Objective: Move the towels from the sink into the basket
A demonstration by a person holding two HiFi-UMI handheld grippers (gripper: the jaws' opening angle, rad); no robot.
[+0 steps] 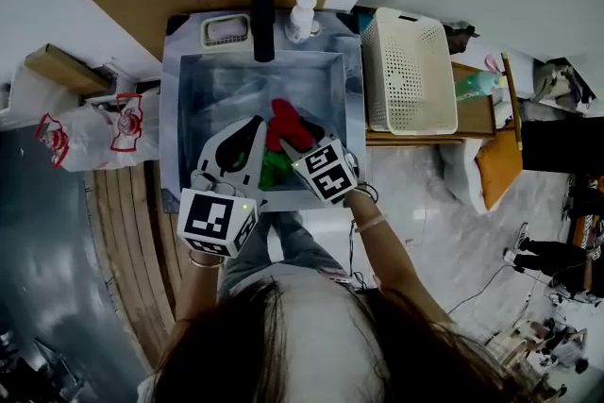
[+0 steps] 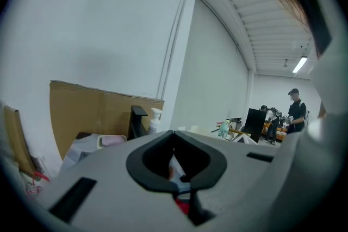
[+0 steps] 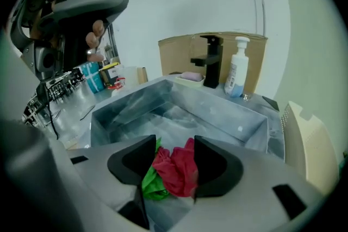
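R claw [image 3: 174, 142] spread, red towel [image 3: 178, 171] between its jaws in sink [image 3: 136, 101]. Go lower, pinch deep mid-bunch; green towel [image 3: 152, 186] sits just left. L claw [image 2: 174, 133] pressed together.

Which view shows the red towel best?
The right gripper view: the red towel sits unobstructed between open jaws. The head view has it partly hidden behind the right hand-held gripper; the left gripper view catches only a red sliver.
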